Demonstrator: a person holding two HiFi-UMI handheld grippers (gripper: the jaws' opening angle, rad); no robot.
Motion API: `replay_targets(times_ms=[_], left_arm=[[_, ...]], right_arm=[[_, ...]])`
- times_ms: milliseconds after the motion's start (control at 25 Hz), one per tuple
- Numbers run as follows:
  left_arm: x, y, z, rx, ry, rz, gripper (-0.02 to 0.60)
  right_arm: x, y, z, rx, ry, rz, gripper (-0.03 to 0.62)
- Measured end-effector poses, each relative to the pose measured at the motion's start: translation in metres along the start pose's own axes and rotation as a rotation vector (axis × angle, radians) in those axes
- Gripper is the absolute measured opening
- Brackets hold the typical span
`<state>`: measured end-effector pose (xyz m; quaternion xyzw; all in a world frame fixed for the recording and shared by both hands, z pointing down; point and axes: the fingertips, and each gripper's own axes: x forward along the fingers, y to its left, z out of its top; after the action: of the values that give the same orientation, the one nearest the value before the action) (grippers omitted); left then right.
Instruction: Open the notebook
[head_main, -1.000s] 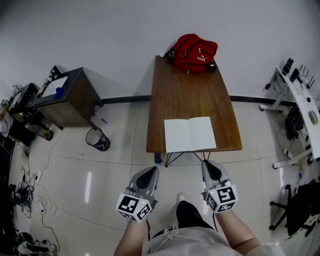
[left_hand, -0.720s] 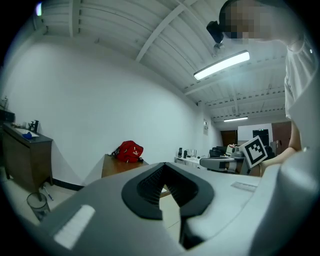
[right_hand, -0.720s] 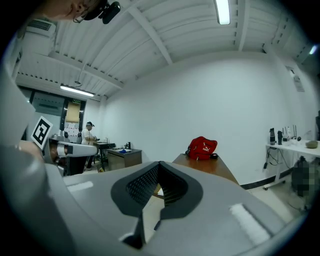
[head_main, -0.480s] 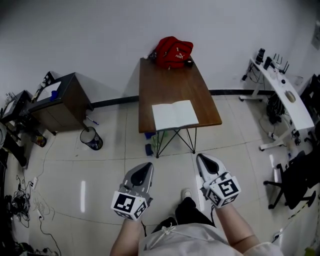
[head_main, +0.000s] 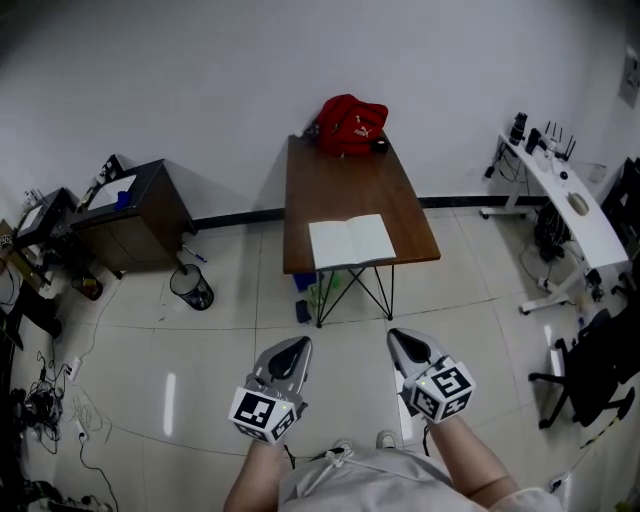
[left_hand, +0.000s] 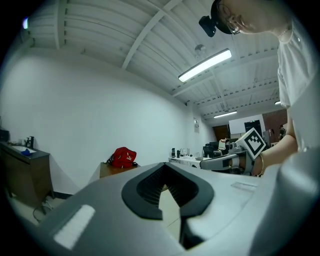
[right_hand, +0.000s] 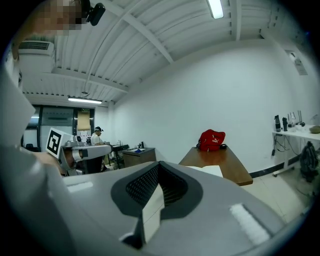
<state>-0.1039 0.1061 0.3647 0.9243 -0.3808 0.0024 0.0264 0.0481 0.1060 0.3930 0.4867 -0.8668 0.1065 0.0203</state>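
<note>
Notebook (head_main: 351, 241) open on table (head_main: 340, 180); visible in head, right gripper views.

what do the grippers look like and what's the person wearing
The left gripper and right gripper are matching grey tapered shells with black ribbed jaw pads, each carrying a white cube of black square markers. The person wears a light top.

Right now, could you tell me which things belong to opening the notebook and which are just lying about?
Job: notebook, already open on the table; left gripper; right gripper.
Lying about: red bag, bin, cabinet, white desk.
</note>
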Motion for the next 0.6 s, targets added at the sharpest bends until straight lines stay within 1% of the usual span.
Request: replay_targets(times_ms=[160,280,360,440,600], left_arm=[[0.007,-0.016,0.002,-0.03,-0.017,-0.021,0.006],[0.017,-0.029,0.004,-0.021,-0.014,-0.057,0.006],[0.021,-0.031,0.005,-0.023,-0.017,-0.054,0.006],[0.023,-0.032,0.004,-0.041,-0.018,-0.047,0.006],[0.027,-0.029,0.002,-0.055,-0.025,-0.031,0.006]], right_arm=[[-0.006,-0.001,-0.002,-0.016,0.01,0.013,0.007],[-0.009,-0.004,0.0,-0.019,0.006,0.033,0.006],[-0.009,-0.008,0.001,-0.002,0.008,0.039,0.006],[-0.009,-0.011,-0.002,0.012,0.028,0.036,0.006],[-0.008,-0.015,0.0,-0.007,0.035,0.044,0.007]])
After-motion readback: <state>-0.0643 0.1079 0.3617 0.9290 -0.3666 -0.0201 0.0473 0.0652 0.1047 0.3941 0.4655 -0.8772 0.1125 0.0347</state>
